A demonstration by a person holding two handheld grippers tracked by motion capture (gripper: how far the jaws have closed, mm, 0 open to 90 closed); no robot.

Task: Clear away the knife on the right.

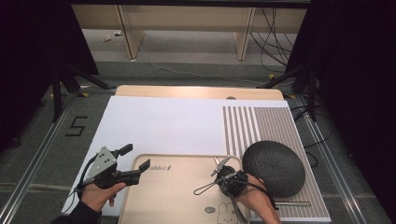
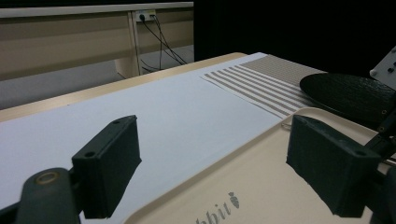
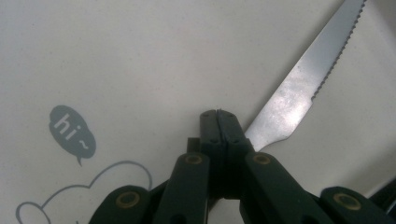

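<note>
I have my right gripper pinched tight; whether it grips the knife I cannot tell, its serrated blade running ahead and right over the tray. Stiff, light, slick steel: I'd grip the handle. Left gripper gapes wide, holding nothing.

The serrated steel table knife lost its tip past the top edge, and its handle lay hidden behind the closed black fingers. The beige rabbit-print tray ran off the bottom edge, its small lettering unreadable.
</note>
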